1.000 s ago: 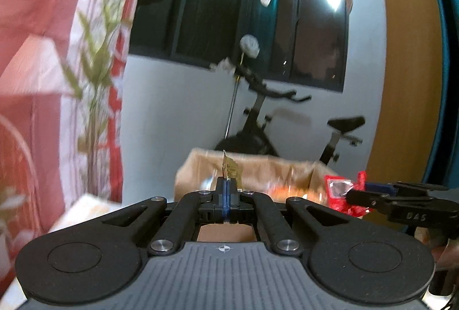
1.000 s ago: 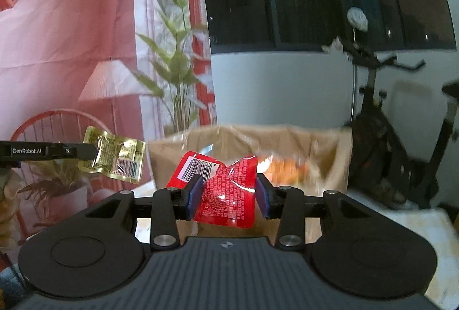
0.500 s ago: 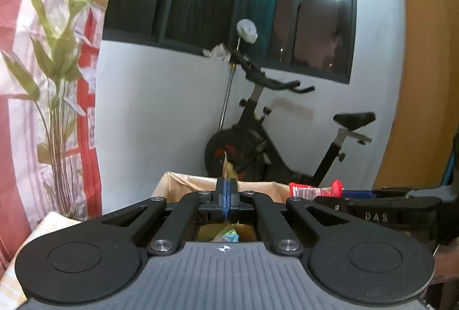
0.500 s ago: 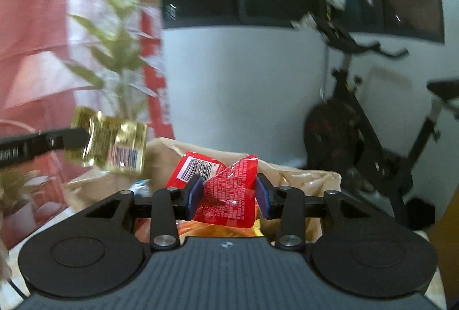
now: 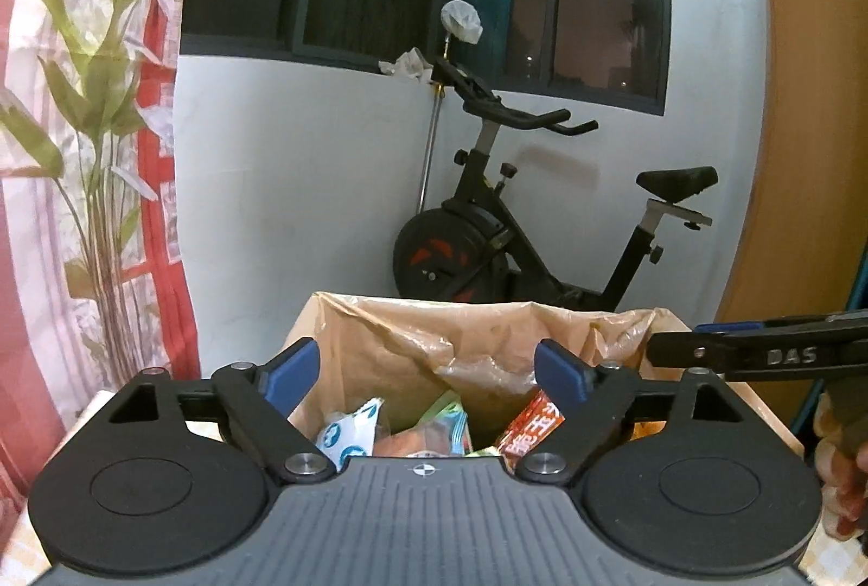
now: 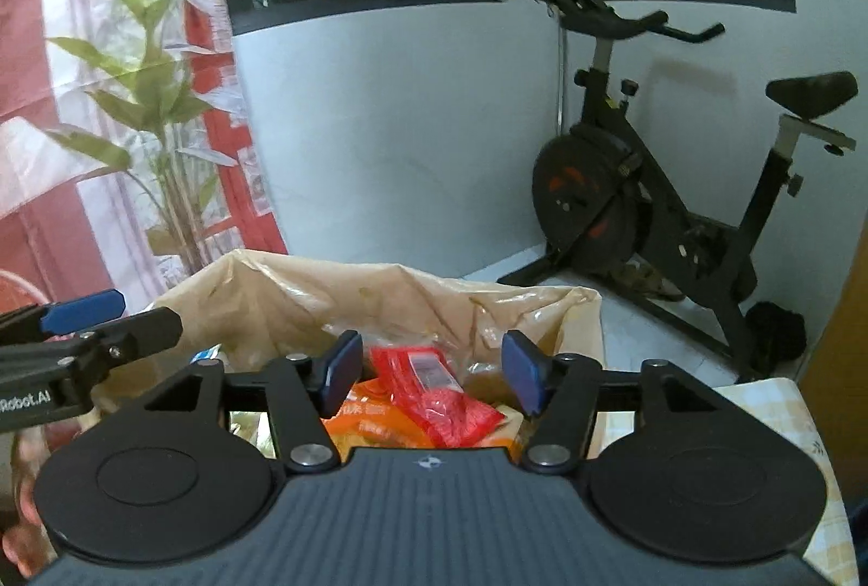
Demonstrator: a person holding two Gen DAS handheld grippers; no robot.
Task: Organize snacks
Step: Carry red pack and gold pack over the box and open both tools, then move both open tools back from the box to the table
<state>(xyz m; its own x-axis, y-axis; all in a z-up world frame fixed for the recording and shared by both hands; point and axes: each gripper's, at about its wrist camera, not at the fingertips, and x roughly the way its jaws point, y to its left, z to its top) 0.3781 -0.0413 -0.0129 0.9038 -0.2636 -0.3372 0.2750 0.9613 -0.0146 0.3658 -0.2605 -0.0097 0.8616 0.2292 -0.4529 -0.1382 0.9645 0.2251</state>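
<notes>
A box lined with a tan plastic bag stands right below both grippers. My left gripper hangs over it, its jaws opening wide with nothing between them. Inside lie a white-and-blue packet, a green packet and a red-orange packet. My right gripper is over the same box, its jaws opening. The red snack packet is blurred, loose between and below the pads, over an orange packet. Each gripper shows in the other's view: the right gripper, the left gripper.
A black exercise bike stands behind the box against a white wall under dark windows. A red curtain with printed leaves hangs at the left. A wooden panel is at the right. Chequered cloth covers the surface beside the box.
Both grippers moved over the box and opened. The gold packet has left my left gripper. The red packet has come free of my right gripper's pads and is dropping.
</notes>
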